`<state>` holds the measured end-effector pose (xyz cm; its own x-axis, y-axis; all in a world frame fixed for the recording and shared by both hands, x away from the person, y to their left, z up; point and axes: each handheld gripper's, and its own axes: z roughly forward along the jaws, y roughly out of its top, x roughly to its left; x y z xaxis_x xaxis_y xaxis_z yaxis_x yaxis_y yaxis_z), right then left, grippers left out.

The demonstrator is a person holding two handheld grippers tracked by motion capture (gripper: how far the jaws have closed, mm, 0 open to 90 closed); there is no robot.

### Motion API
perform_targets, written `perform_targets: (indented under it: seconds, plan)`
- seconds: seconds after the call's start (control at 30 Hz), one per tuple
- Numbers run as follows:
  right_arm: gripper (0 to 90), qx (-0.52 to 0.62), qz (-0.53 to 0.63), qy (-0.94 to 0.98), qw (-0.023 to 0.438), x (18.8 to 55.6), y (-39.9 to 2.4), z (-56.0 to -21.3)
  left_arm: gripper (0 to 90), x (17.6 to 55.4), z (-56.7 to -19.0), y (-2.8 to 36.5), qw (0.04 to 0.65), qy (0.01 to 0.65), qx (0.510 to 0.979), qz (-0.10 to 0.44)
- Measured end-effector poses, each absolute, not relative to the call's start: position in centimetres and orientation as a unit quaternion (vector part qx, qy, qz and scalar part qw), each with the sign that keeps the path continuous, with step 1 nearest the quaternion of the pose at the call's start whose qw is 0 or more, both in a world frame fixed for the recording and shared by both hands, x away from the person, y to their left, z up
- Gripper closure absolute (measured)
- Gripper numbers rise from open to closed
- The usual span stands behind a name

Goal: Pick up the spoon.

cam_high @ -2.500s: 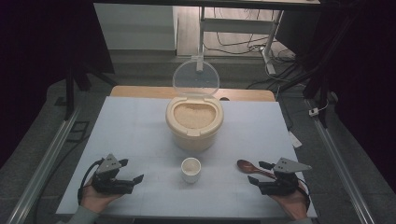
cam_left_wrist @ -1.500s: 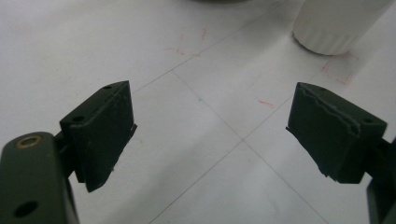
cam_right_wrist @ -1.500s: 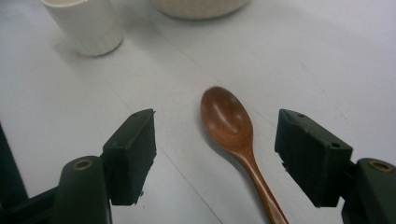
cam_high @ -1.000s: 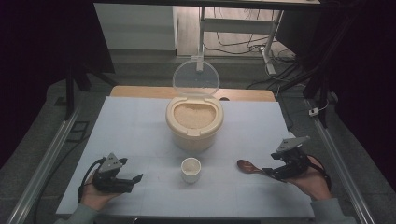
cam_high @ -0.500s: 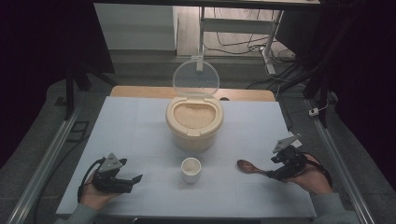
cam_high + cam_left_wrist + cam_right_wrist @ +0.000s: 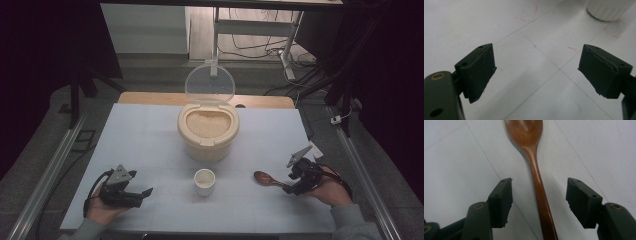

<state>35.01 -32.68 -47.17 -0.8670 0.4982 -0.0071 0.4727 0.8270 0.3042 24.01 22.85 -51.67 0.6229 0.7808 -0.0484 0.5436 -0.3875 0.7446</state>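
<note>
So, going left to right: the left gripper [image 6: 131, 192] sits low on the white tabletop [image 6: 140, 140], jaws spread wide with nothing between them. Next is a small white cup [image 6: 204, 181], can't tell what's inside, and behind it a cream rice container [image 6: 208, 131] full of grains, clear lid [image 6: 209, 83] flipped up. The wooden spoon [image 6: 534, 167] lies flat, its handle running right between the right gripper's [image 6: 539, 200] jaws, which have just been closing but aren't touching it.
</note>
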Motion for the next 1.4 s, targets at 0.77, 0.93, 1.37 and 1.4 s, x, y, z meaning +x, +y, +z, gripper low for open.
perform_targets:
  seconds: [0.77,0.93,1.37,1.4]
  plan:
    - [78.9,0.202,0.099,0.974,0.036,35.2,-32.1,-48.6,13.6,24.0,-51.9,22.8,0.374,0.403,0.820,0.156]
    - [79.6,0.191,0.096,0.976,0.043,35.2,-32.2,-48.6,13.6,24.0,-52.0,22.8,0.373,0.404,0.821,0.156]
    - [79.8,0.207,0.141,0.967,0.052,34.5,-32.7,-47.8,13.6,24.1,-52.0,22.8,0.369,0.404,0.822,0.156]
    - [79.9,0.206,0.147,0.966,0.056,34.4,-32.8,-47.6,13.6,24.1,-52.0,22.8,0.369,0.404,0.822,0.156]
